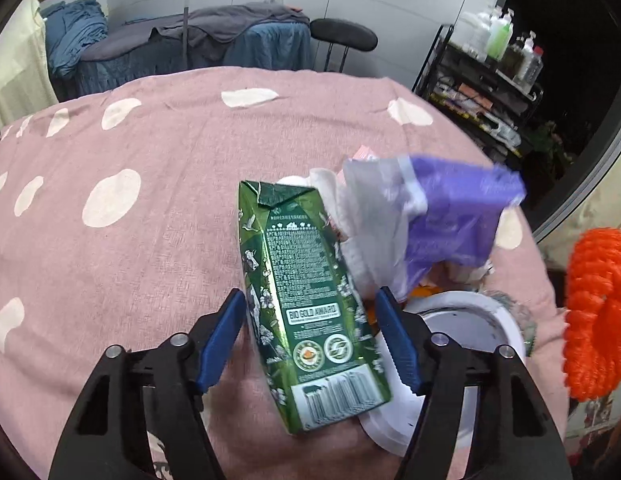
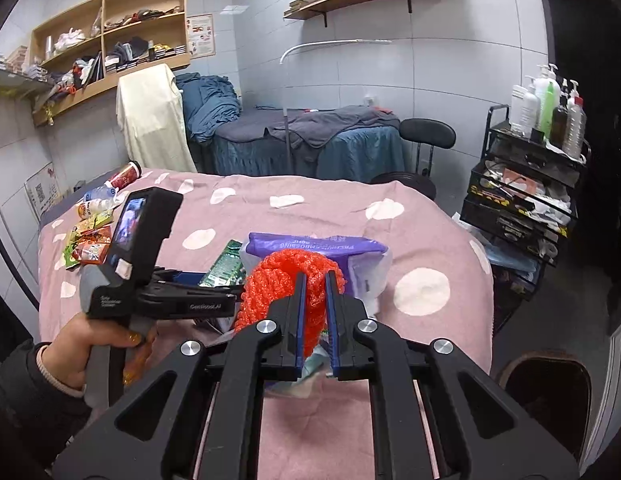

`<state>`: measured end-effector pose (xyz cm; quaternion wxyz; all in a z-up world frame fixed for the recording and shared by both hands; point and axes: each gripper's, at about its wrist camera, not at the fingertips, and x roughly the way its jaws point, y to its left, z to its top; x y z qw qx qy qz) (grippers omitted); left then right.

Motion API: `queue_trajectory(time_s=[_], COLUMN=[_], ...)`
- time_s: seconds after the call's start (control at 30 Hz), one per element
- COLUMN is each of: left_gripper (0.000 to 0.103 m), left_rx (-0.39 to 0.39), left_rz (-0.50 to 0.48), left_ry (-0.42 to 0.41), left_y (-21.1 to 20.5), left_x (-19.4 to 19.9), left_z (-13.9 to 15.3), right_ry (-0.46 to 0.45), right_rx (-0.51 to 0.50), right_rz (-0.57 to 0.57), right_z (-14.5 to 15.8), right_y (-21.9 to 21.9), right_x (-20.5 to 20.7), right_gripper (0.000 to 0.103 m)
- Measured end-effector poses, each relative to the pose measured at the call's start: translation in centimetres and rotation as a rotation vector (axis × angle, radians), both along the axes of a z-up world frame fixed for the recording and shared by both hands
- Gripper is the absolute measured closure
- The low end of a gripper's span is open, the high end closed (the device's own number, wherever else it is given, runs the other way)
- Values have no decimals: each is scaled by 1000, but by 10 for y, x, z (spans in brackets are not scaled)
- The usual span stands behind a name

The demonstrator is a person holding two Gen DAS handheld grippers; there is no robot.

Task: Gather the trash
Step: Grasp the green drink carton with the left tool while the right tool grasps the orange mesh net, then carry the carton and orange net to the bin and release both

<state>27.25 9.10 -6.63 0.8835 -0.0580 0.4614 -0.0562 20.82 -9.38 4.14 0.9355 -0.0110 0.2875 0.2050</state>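
Note:
A green drink carton point(image 1: 306, 300) sits between the blue pads of my left gripper point(image 1: 312, 304), which is open around it; the pads stand apart from its sides. Beside the carton lie a purple-and-white plastic wrapper point(image 1: 450, 216) and a white round lid or bin rim point(image 1: 462, 340). My right gripper point(image 2: 314, 284) is shut on an orange foam net point(image 2: 294, 280), held above the pink dotted bedspread point(image 2: 310, 208). The net also shows at the right edge of the left wrist view point(image 1: 594, 312). The carton point(image 2: 226, 264) and purple wrapper point(image 2: 310, 246) show behind the net.
More trash, snack wrappers point(image 2: 86, 244) and bottles point(image 2: 96, 200), lies at the bed's far left corner. A second bed with blue and grey covers point(image 2: 310, 140), a black stool point(image 2: 426, 134) and a black trolley with bottles point(image 2: 526, 184) stand beyond.

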Motion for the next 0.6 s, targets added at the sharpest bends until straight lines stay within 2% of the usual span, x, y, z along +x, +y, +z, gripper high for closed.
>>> queue_trajectory(time_s=[0.13, 0.3, 0.5, 0.6], left_gripper=[41, 52, 52, 52], left_rx=[-1, -35, -94, -110], left_rz=[6, 21, 55, 71], left_ry=[-17, -65, -114, -165], left_y=[3, 11, 23, 26], left_x=[-5, -22, -47, -67], left_z=[-1, 8, 15, 24], right_ry=[18, 22, 24, 20], right_rx=[21, 53, 84, 101], right_rz=[-27, -52, -78, -92], right_z=[-6, -11, -15, -17], right_y=[-12, -24, -39, -48], right_x=[-1, -7, -13, -18], right_gripper=[93, 93, 93, 93])
